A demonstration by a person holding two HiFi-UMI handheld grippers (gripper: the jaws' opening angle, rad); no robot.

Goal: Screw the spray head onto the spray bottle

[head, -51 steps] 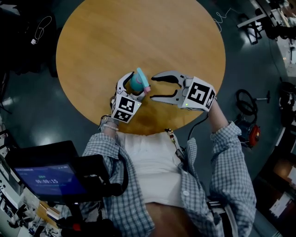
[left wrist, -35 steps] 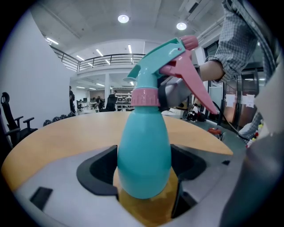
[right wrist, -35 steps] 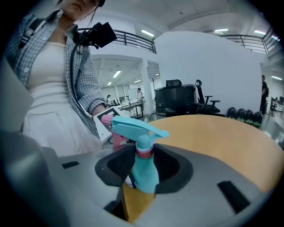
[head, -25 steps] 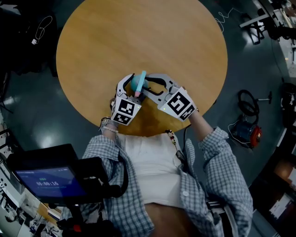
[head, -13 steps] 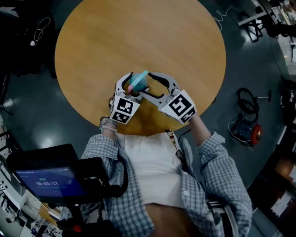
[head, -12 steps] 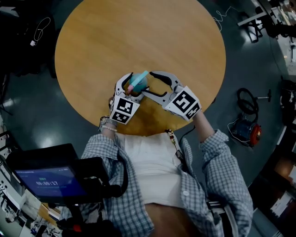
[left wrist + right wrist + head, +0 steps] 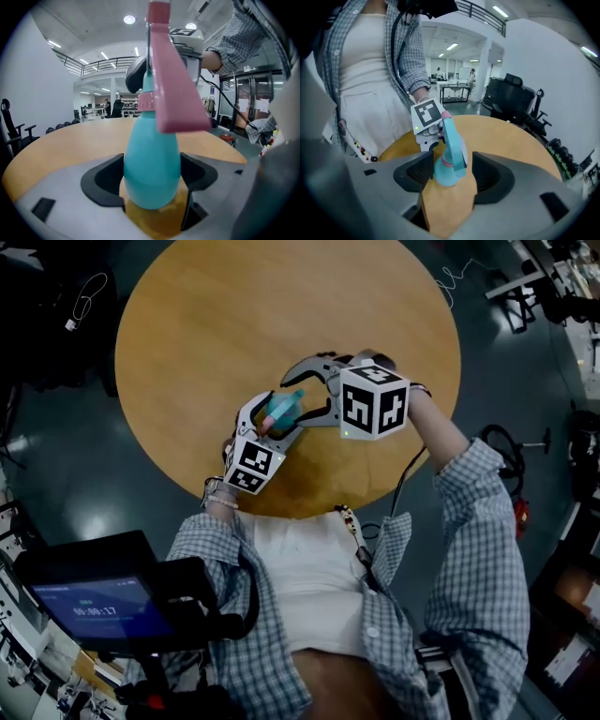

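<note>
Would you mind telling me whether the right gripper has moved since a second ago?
Yes. The right gripper has swung from the table's near edge toward its middle; its jaws have just been opening, around the spray bottle without gripping.

One spray bottle (image 7: 152, 173), one spray head (image 7: 176, 93), one round table (image 7: 281, 306) and two grippers (image 7: 277, 416) (image 7: 305, 395).

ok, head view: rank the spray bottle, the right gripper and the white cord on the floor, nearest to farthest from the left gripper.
1. spray bottle: clamped by the left gripper, near the table's edge.
2. right gripper: just beyond; its jaws have just been opening, with the bottle's top between them, not gripped.
3. white cord: far upper left, on the dark floor.
</note>
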